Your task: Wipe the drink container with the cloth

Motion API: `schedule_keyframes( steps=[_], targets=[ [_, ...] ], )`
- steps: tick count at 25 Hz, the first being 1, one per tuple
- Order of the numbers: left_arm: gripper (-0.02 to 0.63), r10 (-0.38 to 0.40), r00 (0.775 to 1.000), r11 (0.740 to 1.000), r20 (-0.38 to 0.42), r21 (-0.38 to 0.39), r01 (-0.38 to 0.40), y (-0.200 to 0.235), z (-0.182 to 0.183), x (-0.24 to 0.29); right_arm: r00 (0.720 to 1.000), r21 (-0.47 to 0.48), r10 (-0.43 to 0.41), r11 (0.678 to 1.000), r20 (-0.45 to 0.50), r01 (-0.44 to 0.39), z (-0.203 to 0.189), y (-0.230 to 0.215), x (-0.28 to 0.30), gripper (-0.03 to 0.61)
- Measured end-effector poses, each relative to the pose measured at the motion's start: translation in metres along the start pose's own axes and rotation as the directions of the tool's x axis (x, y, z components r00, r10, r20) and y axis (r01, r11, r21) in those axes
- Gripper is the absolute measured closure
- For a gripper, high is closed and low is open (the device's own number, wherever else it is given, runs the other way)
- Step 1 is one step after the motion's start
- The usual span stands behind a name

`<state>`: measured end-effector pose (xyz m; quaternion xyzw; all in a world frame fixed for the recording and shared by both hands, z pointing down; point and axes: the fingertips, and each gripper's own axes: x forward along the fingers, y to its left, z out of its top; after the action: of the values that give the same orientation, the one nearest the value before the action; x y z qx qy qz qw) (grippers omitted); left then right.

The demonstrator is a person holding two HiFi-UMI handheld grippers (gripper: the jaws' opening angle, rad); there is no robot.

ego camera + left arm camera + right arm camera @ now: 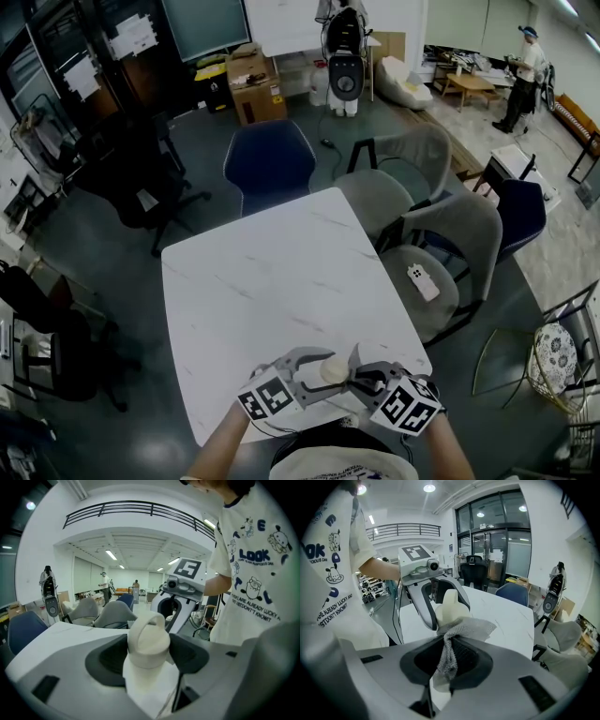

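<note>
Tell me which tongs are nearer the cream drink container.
Left. The left tongs are shut on the drink container itself. The right tongs pinch the cloth, which drapes against the container's top, so they sit just off it.

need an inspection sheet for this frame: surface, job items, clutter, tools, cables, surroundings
Surface: white veined table.
Job's things: cream drink container at the near edge; grey mesh cloth pressed against it.
Clutter: nothing seen on the table.
Grippers: left tool shut on the drink container; right tool shut on the cloth.
Cables: dark cables hang beside the left tool.
Surroundings: blue chair at the far end; phone on a grey chair; cardboard box and a person farther off.
</note>
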<state>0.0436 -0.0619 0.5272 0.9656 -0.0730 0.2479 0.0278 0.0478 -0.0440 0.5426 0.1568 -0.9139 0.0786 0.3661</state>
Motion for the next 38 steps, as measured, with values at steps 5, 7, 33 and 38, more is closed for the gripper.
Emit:
schedule_keyframes(
  steps=[5, 7, 33, 38],
  targets=[
    [0.33, -0.052, 0.999, 0.998, -0.009, 0.024, 0.052, -0.001, -0.001, 0.0, 1.0, 0.049, 0.021, 0.999, 0.01, -0.021, -0.006, -0.003, 0.006, 0.532],
    [0.33, -0.071, 0.997, 0.997, -0.012, 0.033, 0.071, -0.002, -0.001, -0.001, 1.0, 0.051, 0.028, 0.998, -0.002, -0.028, -0.009, -0.002, 0.01, 0.532],
    [0.33, 0.061, 0.998, 0.998, -0.01, 0.03, -0.061, 0.0, -0.009, 0.001, 0.988, 0.162, 0.074, 0.985, -0.133, -0.052, -0.077, 0.011, 0.08, 0.532],
    [0.328, 0.21, 0.976, 0.976, 0.059, -0.062, -0.207, 0.004, -0.003, -0.004, 0.99, 0.169, 0.07, 0.984, -0.124, -0.048, -0.077, 0.011, 0.082, 0.532]
  ],
)
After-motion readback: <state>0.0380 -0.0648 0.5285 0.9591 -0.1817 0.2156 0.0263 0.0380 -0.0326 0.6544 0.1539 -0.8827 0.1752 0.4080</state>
